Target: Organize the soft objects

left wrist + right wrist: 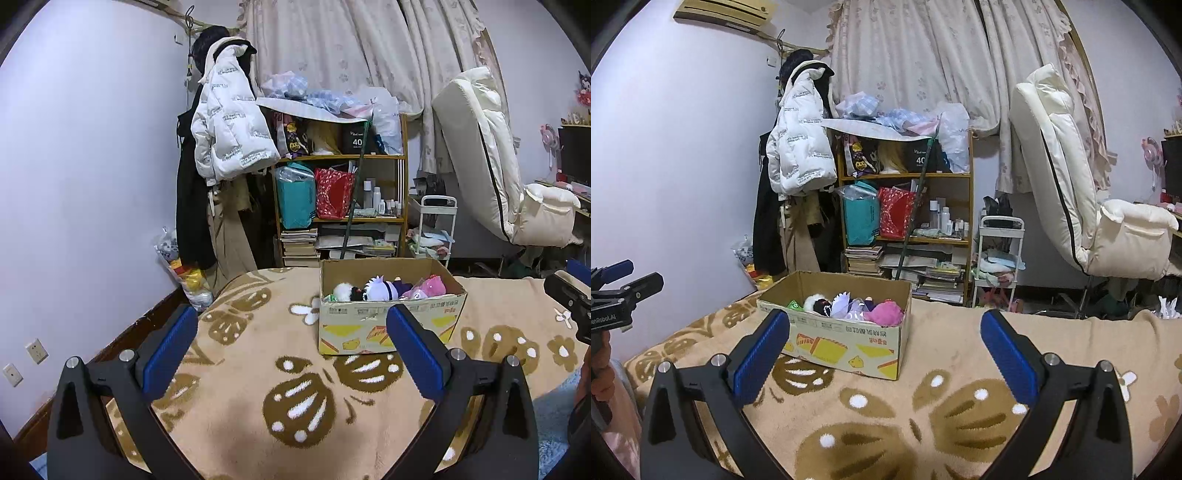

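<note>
Your left tool is spread wide w/ nothing between its blue pads; same for your right tool, wide apart and empty. Both hover over the tan patterned blanket on the bed. The cardboard box sits on that blanket ahead of you, just beyond the left tool's tips. Inside it lie the plush toys (white, dark, pink), packed side by side.

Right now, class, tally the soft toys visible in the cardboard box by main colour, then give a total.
In the cardboard box:
White: 2 (fluffy toy, spiky-haired doll)
Pink: 1 (plush)
Total visible: 3; others may lie hidden beneath.
</note>
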